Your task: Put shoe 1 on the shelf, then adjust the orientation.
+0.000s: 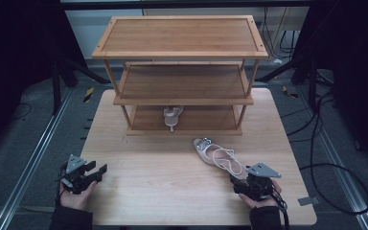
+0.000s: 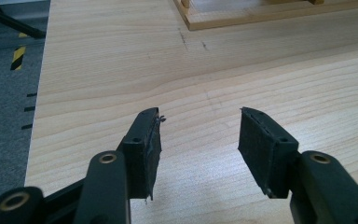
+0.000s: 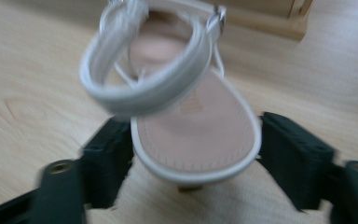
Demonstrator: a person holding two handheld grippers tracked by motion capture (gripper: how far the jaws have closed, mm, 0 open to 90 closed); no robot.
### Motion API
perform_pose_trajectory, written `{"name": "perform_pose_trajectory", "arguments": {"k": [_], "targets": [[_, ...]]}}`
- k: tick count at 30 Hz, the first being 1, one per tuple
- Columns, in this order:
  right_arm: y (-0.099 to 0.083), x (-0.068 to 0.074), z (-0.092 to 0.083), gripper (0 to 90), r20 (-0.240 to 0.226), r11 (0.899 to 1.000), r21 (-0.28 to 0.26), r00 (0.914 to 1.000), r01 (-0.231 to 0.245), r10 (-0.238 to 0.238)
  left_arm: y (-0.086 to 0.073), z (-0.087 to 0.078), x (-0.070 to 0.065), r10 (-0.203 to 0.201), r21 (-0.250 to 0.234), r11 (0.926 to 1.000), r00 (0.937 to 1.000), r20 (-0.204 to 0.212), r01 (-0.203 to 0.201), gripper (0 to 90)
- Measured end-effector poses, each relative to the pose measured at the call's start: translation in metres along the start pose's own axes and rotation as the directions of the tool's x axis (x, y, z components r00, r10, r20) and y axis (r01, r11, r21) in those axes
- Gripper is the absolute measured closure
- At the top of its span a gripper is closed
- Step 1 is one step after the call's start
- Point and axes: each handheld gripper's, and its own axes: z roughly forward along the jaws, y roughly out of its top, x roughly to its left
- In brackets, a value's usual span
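My right tool stands open around the heel of the white strappy sandal, at 5 o'clock on the wooden surface; contact is probably absent, though blur obscures it. Next: close on the smooth sole and carry it to the slatted rack. My left tool is open, empty.
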Motion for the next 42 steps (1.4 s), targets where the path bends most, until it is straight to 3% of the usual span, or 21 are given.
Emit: {"name": "perform_pose_trajectory", "arguments": {"k": [6, 15, 18, 21, 22, 25, 27, 36, 42], "targets": [[0.011, 0.002, 0.006, 14.3, -0.032, 1.0, -0.019, 0.9994, 0.014, -0.014, 0.0, 0.001, 0.0, 0.0, 0.0, 1.0, 1.0, 0.006, 0.0, 47.4], [0.021, 0.001, 0.025, 14.7, -0.048, 0.999, -0.006, 0.9976, 0.049, -0.049, 0.001, 0.003, 0.0, 0.002, 0.004, 1.0, 0.9999, 0.013, -0.002, 47.4], [0.02, 0.0, 0.033, 18.3, -0.065, 0.998, 0.023, 0.996, 0.063, -0.061, 0.001, 0.004, -0.001, 0.01, 0.006, 0.9999, 0.9999, 0.013, -0.01, 47.4], [0.02, -0.001, 0.035, 21.9, -0.083, 0.998, 0.023, 0.9946, 0.065, -0.063, 0.001, 0.004, -0.001, 0.01, 0.007, 0.9999, 0.9999, 0.013, -0.01, 47.4], [0.02, -0.001, 0.035, 27.0, -0.102, 0.998, 0.025, 0.9929, 0.063, -0.06, 0.001, 0.004, 0.0, 0.008, 0.005, 1.0, 0.9999, 0.014, -0.008, 47.4], [0.019, 0.0, 0.037, 28.6, -0.113, 0.998, 0.029, 0.9918, 0.064, -0.061, 0.001, 0.004, 0.0, 0.006, 0.006, 1.0, 0.9999, 0.015, -0.006, 47.4], [0.02, -0.001, 0.038, 30.8, -0.11, 0.996, 0.03, 0.9911, 0.079, -0.075, 0.001, 0.005, 0.001, 0.008, 0.011, 0.9999, 0.9998, 0.018, -0.008, 47.4], [0.022, -0.002, 0.036, 40.4, -0.1, 0.998, 0.04, 0.9939, 0.052, -0.048, 0.002, 0.006, -0.002, 0.017, 0.013, 0.9998, 0.9998, 0.013, -0.017, 47.4], [0.024, 0.002, 0.035, 41.2, -0.084, 0.998, 0.039, 0.9954, 0.05, -0.046, 0.003, 0.005, -0.004, 0.026, 0.012, 0.9996, 0.9996, 0.011, -0.026, 47.4]]}}
